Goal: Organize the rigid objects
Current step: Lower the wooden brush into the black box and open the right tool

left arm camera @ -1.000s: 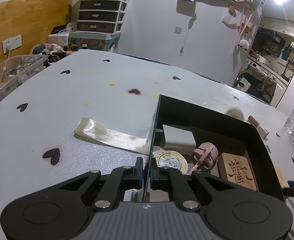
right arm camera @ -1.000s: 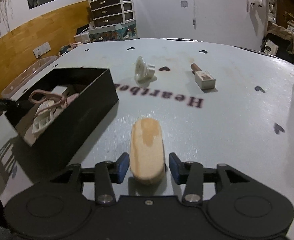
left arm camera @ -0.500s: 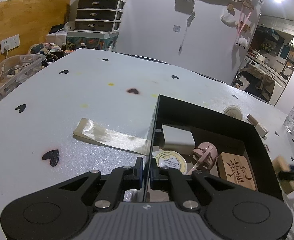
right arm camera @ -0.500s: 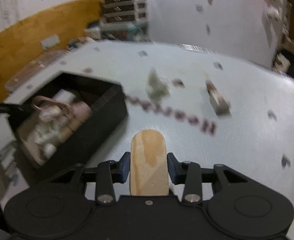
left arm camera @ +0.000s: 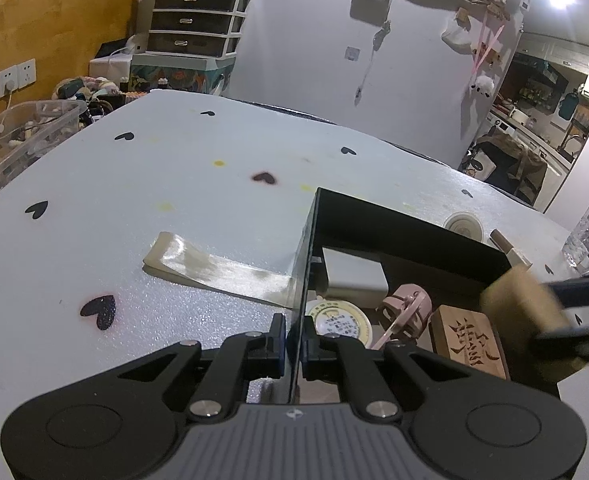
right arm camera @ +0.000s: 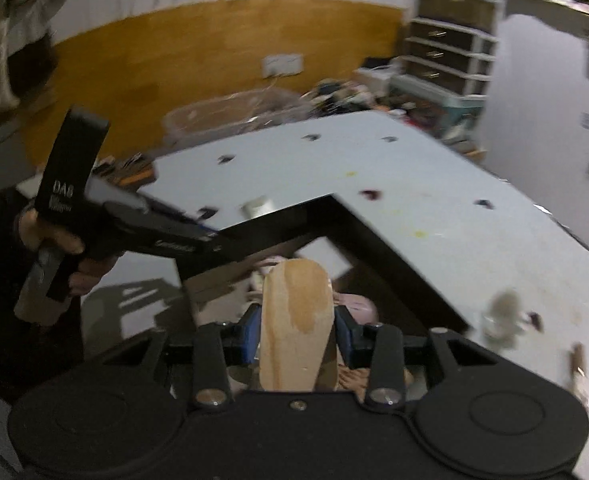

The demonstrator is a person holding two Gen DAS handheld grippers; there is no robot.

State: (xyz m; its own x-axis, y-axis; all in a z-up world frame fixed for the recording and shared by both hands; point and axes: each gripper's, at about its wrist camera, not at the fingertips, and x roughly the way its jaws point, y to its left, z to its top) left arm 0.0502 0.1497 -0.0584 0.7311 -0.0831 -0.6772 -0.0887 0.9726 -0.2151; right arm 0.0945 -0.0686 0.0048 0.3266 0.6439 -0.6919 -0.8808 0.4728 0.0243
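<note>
Two grippers busy at once: left gripper point(left arm camera: 292, 344) pinched tight on the near-left wall of the black box point(left arm camera: 410, 226), steadying it; right gripper point(right arm camera: 297, 334), jaws just closed further, clamped on the rounded wooden block point(right arm camera: 296, 320), carried above the box's open top. Mid-transfer, by the look of it. Next: lower into free space near the right wall, then release, minding the rim. Already inside: grey block point(left arm camera: 354, 276), round tin point(left arm camera: 340, 322), pink clip point(left arm camera: 408, 306), carved wooden stamp point(left arm camera: 470, 340). Left outside, far right: white spool point(left arm camera: 463, 225) and small stamp point(left arm camera: 510, 249).
</note>
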